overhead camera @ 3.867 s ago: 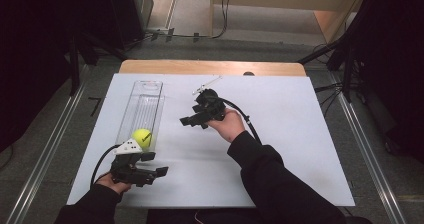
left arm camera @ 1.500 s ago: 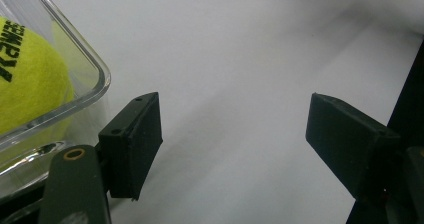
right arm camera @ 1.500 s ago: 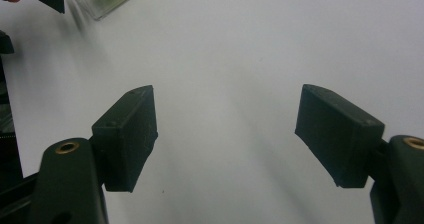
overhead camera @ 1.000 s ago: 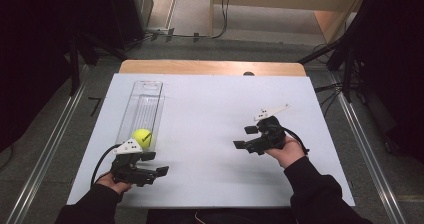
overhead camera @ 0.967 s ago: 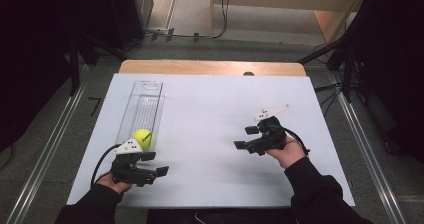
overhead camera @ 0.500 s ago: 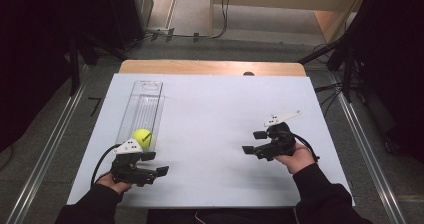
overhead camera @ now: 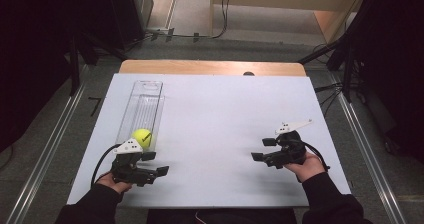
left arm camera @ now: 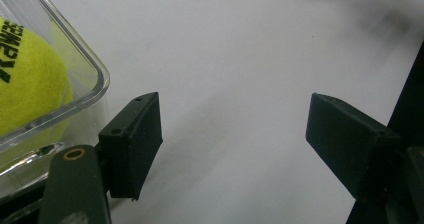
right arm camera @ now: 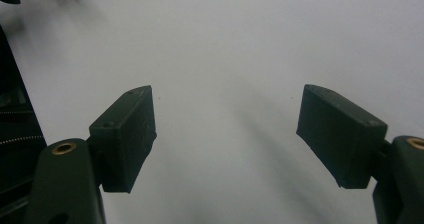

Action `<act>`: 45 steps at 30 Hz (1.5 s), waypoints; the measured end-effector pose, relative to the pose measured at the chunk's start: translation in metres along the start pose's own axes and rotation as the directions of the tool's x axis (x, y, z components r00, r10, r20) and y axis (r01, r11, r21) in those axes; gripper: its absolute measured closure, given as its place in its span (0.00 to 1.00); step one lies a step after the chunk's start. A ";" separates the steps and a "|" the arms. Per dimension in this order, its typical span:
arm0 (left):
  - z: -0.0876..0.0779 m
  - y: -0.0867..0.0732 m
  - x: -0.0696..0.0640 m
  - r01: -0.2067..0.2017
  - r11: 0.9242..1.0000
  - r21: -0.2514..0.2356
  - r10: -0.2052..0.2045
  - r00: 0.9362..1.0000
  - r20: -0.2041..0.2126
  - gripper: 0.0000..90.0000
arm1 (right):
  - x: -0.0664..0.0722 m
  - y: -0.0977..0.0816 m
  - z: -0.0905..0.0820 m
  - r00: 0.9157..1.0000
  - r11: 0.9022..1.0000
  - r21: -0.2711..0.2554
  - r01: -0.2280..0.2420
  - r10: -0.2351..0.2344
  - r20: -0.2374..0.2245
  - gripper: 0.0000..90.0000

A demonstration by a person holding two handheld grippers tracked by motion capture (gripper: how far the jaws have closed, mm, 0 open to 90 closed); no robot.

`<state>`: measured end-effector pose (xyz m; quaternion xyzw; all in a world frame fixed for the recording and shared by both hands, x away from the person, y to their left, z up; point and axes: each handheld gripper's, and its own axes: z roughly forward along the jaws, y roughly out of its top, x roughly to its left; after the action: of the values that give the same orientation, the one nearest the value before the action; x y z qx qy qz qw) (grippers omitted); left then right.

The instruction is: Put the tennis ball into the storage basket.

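We see the tennis ball [overhead camera: 142,138] in the clear tray's [overhead camera: 143,96] near end, at twelve o'clock just beyond our left gripper [overhead camera: 156,164], nearer than the right gripper [overhead camera: 264,149]; both fingers spread, empty.

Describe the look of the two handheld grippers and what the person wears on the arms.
Both the left gripper and the right gripper are black, each with two blocky rectangular jaws, a pale three-cornered plate on top and a black cable trailing back. Brass-coloured rivets mark the jaw arms. Both sleeves are black.
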<state>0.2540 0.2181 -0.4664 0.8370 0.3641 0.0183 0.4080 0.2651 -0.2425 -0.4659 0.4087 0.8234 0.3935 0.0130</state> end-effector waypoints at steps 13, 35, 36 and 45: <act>0.000 0.000 0.001 0.003 1.000 -0.001 -0.003 1.000 0.003 0.26 | -0.003 -0.017 -0.010 1.000 1.000 -0.018 -0.004 0.005 0.030 0.23; 0.000 0.000 0.000 0.005 1.000 -0.004 -0.005 1.000 0.010 0.26 | -0.010 -0.028 -0.016 0.999 1.000 -0.019 -0.022 0.022 0.034 0.23; 0.000 0.001 0.000 0.006 1.000 -0.003 -0.006 1.000 0.009 0.26 | -0.010 -0.028 -0.016 0.999 1.000 -0.019 -0.022 0.022 0.034 0.23; 0.000 0.001 0.000 0.003 1.000 0.001 -0.003 1.000 0.004 0.26 | -0.009 -0.028 -0.017 0.999 0.999 -0.023 -0.022 0.023 0.030 0.23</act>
<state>0.2547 0.2181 -0.4663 0.8367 0.3646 0.0157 0.4084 0.2470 -0.2696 -0.4749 0.4236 0.8140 0.3966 0.0257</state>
